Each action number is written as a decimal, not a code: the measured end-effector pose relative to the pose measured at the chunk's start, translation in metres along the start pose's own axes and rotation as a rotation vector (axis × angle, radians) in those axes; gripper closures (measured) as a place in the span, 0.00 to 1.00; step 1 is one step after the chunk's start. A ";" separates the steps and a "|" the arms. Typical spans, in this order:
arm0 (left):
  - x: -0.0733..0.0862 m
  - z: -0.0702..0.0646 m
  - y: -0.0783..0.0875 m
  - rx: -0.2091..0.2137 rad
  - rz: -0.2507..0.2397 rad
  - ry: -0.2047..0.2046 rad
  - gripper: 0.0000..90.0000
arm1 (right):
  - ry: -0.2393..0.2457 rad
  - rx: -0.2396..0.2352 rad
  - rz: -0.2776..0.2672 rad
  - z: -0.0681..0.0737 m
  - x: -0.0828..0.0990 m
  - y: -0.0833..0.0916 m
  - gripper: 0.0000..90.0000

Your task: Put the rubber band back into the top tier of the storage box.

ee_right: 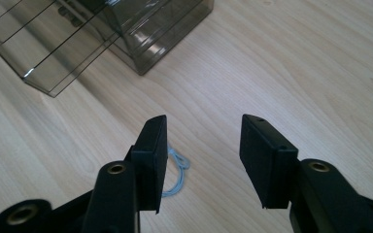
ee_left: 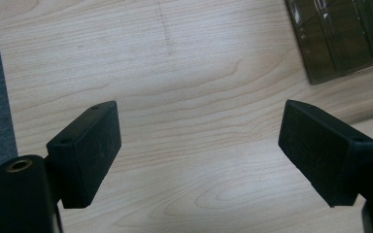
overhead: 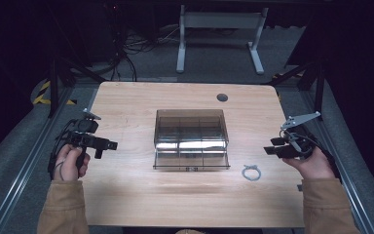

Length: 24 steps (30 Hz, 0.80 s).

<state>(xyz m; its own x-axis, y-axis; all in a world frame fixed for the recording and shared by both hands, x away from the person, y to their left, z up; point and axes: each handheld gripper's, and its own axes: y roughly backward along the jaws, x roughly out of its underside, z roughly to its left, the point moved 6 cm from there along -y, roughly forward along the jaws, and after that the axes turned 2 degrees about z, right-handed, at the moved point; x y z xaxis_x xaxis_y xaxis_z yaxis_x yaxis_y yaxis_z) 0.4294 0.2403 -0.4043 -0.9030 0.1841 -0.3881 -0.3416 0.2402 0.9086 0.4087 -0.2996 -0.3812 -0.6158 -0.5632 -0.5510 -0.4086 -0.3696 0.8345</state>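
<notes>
A smoky clear plastic box [overhead: 191, 139] with compartments stands mid-table, its front drawer pulled out toward me; its corner shows in the left gripper view [ee_left: 342, 39] and its drawer in the right gripper view [ee_right: 102, 39]. A small pale blue loop of cord [overhead: 251, 172] lies on the wood right of the box's front, partly hidden behind one jaw in the right gripper view [ee_right: 177, 170]. My left gripper [overhead: 108, 145] [ee_left: 199, 155] hovers left of the box, jaws wide apart over bare wood. My right gripper [overhead: 269, 148] [ee_right: 203, 160] hangs right of the loop, open, nothing between its jaws.
The light wooden table [overhead: 126, 195] has a round cable port [overhead: 222, 97] near its far edge. Beyond the table stand a white desk frame [overhead: 219, 39] and loose cables on a grey floor. Black metal rails run along both sides.
</notes>
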 end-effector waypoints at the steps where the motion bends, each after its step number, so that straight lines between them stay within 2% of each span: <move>1: 0.000 0.000 0.000 0.001 0.000 -0.001 0.18 | 0.007 -0.005 0.004 0.001 0.000 -0.001 0.60; 13: 0.000 0.000 0.001 0.003 -0.003 0.005 0.18 | 0.035 -0.039 0.032 0.010 -0.001 -0.007 0.56; 19: -0.003 0.000 0.001 0.003 -0.007 0.006 0.18 | 0.050 -0.031 0.021 0.010 -0.002 -0.011 0.55; 24: -0.007 -0.002 0.001 0.009 -0.015 0.006 0.18 | 0.051 -0.035 0.035 0.011 0.002 -0.021 0.54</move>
<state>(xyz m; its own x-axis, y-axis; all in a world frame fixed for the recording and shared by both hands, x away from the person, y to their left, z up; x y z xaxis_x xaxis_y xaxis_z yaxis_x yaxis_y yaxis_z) 0.4351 0.2377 -0.4007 -0.8994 0.1746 -0.4007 -0.3528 0.2515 0.9013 0.4084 -0.2848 -0.4002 -0.5942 -0.6126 -0.5211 -0.3630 -0.3739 0.8535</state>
